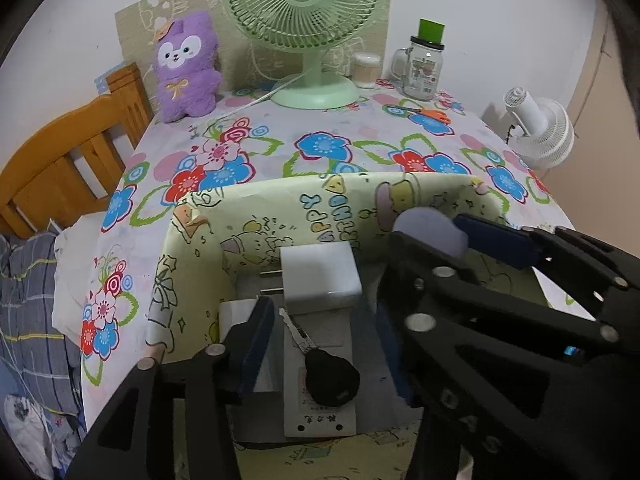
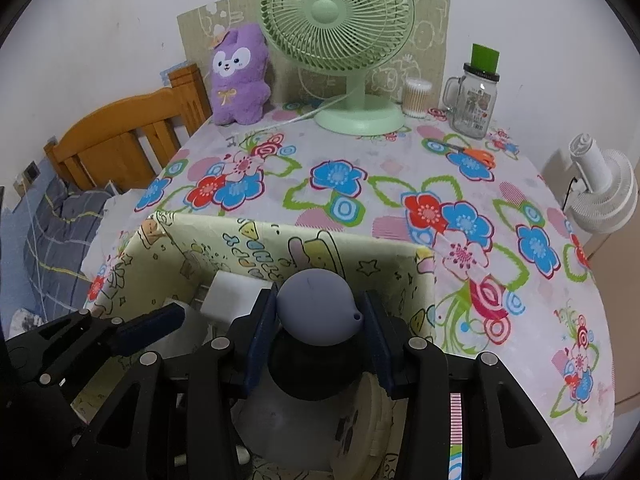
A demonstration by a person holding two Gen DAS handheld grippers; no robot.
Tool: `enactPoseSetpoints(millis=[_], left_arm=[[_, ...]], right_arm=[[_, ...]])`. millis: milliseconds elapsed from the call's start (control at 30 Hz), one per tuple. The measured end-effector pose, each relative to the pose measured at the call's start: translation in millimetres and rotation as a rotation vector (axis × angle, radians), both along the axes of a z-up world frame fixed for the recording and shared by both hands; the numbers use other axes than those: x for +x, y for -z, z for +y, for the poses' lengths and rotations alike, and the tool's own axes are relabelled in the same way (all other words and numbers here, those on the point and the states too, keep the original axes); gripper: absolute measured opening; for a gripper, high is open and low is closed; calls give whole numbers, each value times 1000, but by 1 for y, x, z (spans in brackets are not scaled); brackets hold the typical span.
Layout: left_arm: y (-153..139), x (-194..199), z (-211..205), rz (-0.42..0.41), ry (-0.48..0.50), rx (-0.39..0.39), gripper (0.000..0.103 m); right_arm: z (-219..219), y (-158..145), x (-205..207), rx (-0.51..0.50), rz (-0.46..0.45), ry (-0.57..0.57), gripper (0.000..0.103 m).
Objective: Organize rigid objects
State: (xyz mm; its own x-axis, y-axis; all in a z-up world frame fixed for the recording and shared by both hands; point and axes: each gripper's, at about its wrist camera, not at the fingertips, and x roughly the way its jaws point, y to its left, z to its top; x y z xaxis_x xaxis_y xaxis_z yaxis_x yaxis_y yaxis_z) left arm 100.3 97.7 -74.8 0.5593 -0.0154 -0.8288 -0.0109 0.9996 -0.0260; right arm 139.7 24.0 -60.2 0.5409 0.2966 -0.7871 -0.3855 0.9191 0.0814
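"HAPPY BIRTHDAY" is printed, upside down, in blue and green letters on the far inner wall of the pale yellow cartoon-patterned box (image 1: 384, 200). Red characters are printed on the white card (image 1: 320, 420) under the black key (image 1: 330, 376), too small to be read. The label on the glass jar (image 1: 424, 70) at the table's far right corner cannot be read.

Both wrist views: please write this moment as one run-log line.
right tool: shut on lilac ball over box | left tool: open, over key and charger
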Motion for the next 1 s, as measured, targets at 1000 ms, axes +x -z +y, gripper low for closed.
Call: enactPoseSetpoints(millis=[1000], left_arm=[[-26, -42, -32, -105, -54, 71, 93]], right_arm=[[-43, -33, -50, -1, -118, 29, 86]])
